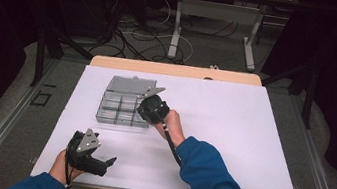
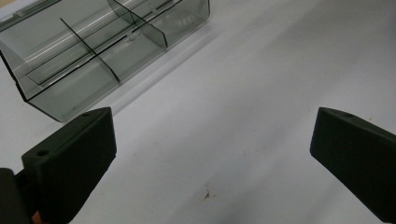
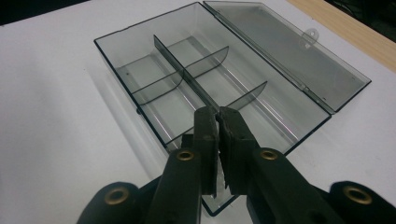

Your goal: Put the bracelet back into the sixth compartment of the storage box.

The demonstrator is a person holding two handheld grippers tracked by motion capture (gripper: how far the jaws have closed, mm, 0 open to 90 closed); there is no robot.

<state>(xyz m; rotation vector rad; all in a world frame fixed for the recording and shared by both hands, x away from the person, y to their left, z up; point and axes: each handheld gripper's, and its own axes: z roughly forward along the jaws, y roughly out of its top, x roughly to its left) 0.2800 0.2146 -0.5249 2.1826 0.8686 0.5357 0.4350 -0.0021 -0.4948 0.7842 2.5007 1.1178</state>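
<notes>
A smoky clear plastic compartment box (image 1: 121, 110) lies open on the white table, its lid (image 1: 129, 86) folded flat behind it. In the right gripper view the box (image 3: 140, 107) has one long divider (image 3: 180, 65) and short cross dividers (image 3: 203, 60), and its cells are empty. My right gripper (image 3: 218, 112) reaches over the box's near end with its pads pressed together on the top edge of the long divider. In the high view it (image 1: 142, 111) sits over the box's right side. My left gripper (image 1: 106, 152) rests near the front left edge, jaws wide apart (image 2: 212, 135), holding nothing.
The white table top (image 1: 232, 129) stretches to the right of the box. A wooden strip (image 1: 175, 69) runs along the far edge. Beyond it are cables on the floor and a second table's legs (image 1: 176, 30). The box (image 2: 93, 51) lies ahead of the left gripper.
</notes>
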